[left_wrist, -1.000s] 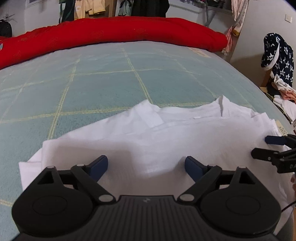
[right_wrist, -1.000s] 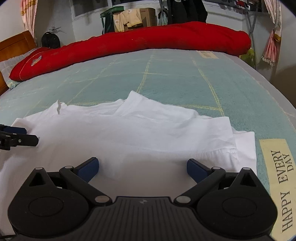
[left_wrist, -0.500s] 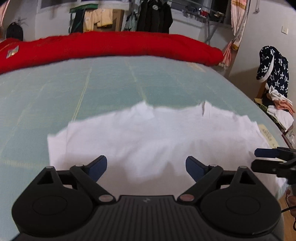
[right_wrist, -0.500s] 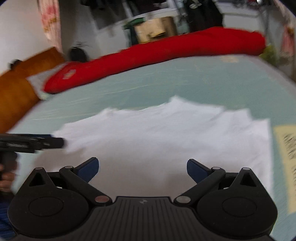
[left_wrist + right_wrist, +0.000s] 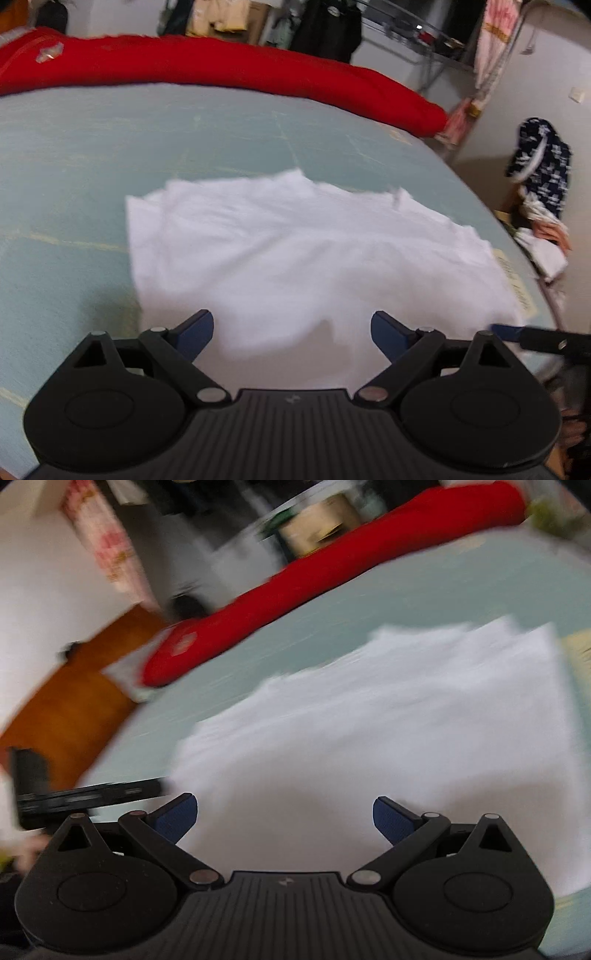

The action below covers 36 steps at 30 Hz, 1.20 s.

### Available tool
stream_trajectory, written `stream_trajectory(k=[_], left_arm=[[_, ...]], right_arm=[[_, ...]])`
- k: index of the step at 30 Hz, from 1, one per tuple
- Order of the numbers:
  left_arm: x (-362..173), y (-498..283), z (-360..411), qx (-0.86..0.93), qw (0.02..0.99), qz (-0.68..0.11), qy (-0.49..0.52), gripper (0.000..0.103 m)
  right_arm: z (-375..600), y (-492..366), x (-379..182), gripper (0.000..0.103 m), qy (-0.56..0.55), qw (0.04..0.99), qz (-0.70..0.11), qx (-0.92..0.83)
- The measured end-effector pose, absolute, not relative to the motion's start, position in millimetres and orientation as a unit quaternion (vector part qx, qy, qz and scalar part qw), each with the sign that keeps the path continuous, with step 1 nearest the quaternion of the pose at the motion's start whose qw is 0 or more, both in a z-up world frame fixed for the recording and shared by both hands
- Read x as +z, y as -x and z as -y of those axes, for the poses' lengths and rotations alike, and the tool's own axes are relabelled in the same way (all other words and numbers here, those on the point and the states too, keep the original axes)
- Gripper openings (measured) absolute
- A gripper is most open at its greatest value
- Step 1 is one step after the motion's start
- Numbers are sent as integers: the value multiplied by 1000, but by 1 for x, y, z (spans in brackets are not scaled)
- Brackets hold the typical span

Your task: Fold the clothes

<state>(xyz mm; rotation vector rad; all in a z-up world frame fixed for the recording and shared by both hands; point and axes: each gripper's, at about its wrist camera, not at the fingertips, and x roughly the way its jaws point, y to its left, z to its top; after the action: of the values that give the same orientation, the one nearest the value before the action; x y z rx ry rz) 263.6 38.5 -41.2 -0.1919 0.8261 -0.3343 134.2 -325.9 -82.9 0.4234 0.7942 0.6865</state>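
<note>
Both grippers sit with jaws spread wide and nothing between them. I see my left gripper over the near edge of the white shirt, which lies flat, folded into a rough rectangle, on the pale green bed. My right gripper is over the same shirt; that view is heavily blurred. Behind it lies a long red quilt.
</note>
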Motion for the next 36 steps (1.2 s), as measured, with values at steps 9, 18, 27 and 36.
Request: stream_trajectory(k=[9,18,27,36], left_arm=[[-60,-236,-67,-125,880,-444,117,92],[-64,-236,-39,-181,860,-461,126,93],[-56,-233,-20,-198,862,-455,101,93],[-45,-250,-23,-197,872,-438,94,93]], right_arm=[[341,-116,-97,103,-209,840,-404,296],[345,-114,-89,103,-222,844,-387,299],[347,-115,-89,103,-203,851,-389,287],[352,-117,-85,103,-213,854,-379,284]])
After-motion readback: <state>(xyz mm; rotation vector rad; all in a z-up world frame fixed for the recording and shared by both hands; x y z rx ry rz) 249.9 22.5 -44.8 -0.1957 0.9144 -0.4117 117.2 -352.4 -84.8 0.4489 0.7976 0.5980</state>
